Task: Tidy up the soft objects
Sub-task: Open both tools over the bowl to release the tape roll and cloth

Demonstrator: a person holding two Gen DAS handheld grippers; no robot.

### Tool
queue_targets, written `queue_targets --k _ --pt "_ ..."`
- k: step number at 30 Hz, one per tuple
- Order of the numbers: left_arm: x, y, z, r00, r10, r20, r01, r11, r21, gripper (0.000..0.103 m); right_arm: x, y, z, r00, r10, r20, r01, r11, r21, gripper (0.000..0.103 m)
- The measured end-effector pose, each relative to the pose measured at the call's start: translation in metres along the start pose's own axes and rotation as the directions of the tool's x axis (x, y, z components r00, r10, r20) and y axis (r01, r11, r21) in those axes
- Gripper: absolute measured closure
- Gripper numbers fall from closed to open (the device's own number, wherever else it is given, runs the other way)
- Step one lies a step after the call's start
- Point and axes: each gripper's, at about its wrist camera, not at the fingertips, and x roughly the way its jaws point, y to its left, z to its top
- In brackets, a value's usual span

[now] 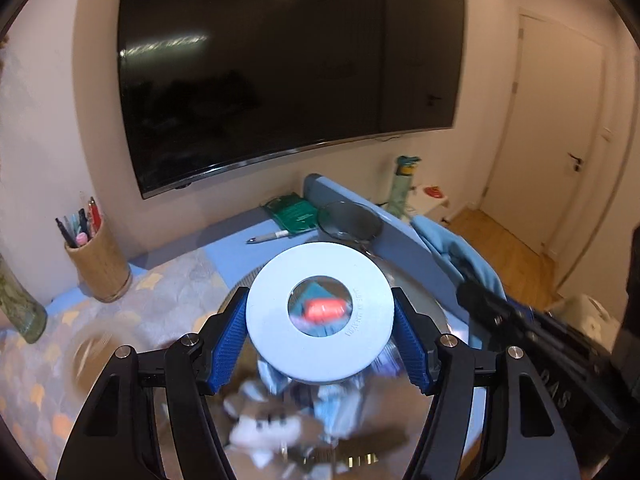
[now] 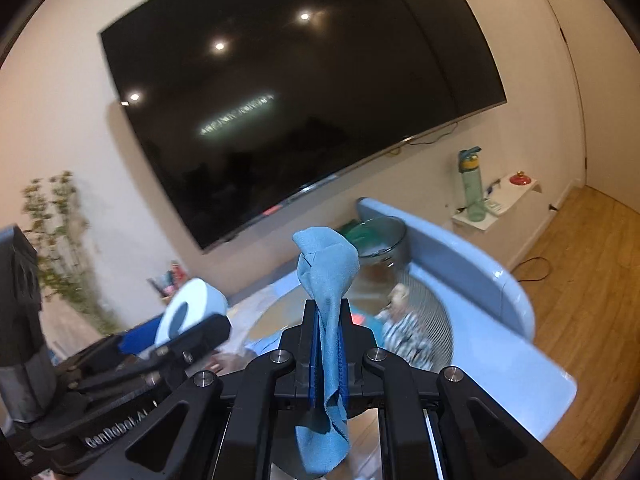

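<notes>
- Blue cloth (image 2: 326, 320), nearest the right wrist lens, is pinched between the right gripper (image 2: 328, 340) fingers; they are pressed together on its middle, with a bunched knot above the tips and a loose tail hanging below.
- Left gripper (image 1: 319, 330) holds a pale ring-shaped roll (image 1: 319, 312), apparently tape. Blue finger pads (image 1: 228, 344) bear on its two outer sides, so the fingers are spread to the roll's width and clamped on it.
- Both loads are carried in the air above a round wire basket (image 2: 424, 300) that sits on the tabletop (image 1: 240, 248) beside a light blue rim or chair back (image 2: 460, 264).
- Basket contents: a small striped plush figure (image 2: 404, 332), something red, and a blurred white soft toy in the left view. Details are too smeared to name further.
- Other things: a glass jar (image 1: 350, 220) behind the basket, a green packet (image 1: 294, 210), a pen (image 1: 268, 237), a pen cup (image 1: 98, 264), and a large dark screen (image 1: 288, 68) on the wall.
- Step in hand, as I judge it: transport. The cloth is lifted and looks bound for the basket with the other soft things.
- Next move calls for bringing the right gripper lower over the basket mouth, clear of the jar, then spreading the fingers so the limp cloth drops inside without draping over the wire edge.
- The roll's destination cannot be told from here.
</notes>
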Motion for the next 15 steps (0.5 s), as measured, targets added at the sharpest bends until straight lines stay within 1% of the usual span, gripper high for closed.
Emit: queue_targets --k 1,4,6,7,8,9,10,11,12,13,15 --pt "0.012 0.002 0.007 1.000 -0.001 -0.013 0.001 1.000 -0.016 0.037 0.006 -0.002 0.004 1.000 -0.007 -0.009 0.007 1.000 0.000 0.096" --pt "0.033 0.008 0.013 0.999 0.007 -0.033 -0.008 0.999 -0.051 0.035 0.035 -0.012 0.017 0.999 -0.024 -0.048 0.023 1.000 -0.008 0.095" --pt "0.048 0.010 0.018 0.997 -0.020 -0.074 0.017 0.999 -0.041 0.031 0.049 -0.015 0.020 0.997 -0.033 -0.070 0.031 0.999 -0.022 0.095" --pt "0.052 0.011 0.018 0.996 -0.022 -0.091 0.019 0.999 -0.036 0.030 0.057 -0.016 0.022 0.995 -0.038 -0.093 0.036 0.999 -0.030 0.091" --pt "0.055 0.012 0.016 0.995 -0.010 -0.102 0.007 0.999 -0.038 0.024 0.062 -0.015 0.021 0.993 -0.040 -0.113 0.036 0.999 -0.035 0.084" --pt "0.057 0.014 0.016 0.994 -0.006 -0.111 0.001 0.999 -0.044 0.010 0.069 -0.016 0.021 0.987 -0.070 -0.146 0.064 0.997 -0.045 0.077" --pt "0.058 0.018 0.016 0.993 -0.006 -0.120 0.000 0.999 -0.052 0.006 0.074 -0.017 0.020 0.978 -0.122 -0.172 0.113 0.992 -0.061 0.050" --pt "0.059 0.021 0.016 0.992 0.001 -0.125 -0.009 0.998 -0.063 0.001 0.075 -0.018 0.019 0.974 -0.140 -0.177 0.130 0.989 -0.067 0.023" --pt "0.059 0.024 0.016 0.993 -0.005 -0.122 -0.004 0.997 -0.076 0.001 0.075 -0.021 0.016 0.975 -0.144 -0.171 0.135 0.989 -0.065 0.016" --pt "0.058 0.024 0.016 0.993 -0.010 -0.119 0.001 0.997 -0.075 0.001 0.071 -0.023 0.014 0.979 -0.134 -0.153 0.127 0.991 -0.052 0.012" --pt "0.055 0.021 0.016 0.993 -0.006 -0.116 -0.001 0.998 -0.063 0.001 0.066 -0.027 0.011 0.983 -0.117 -0.143 0.113 0.993 -0.032 0.012"
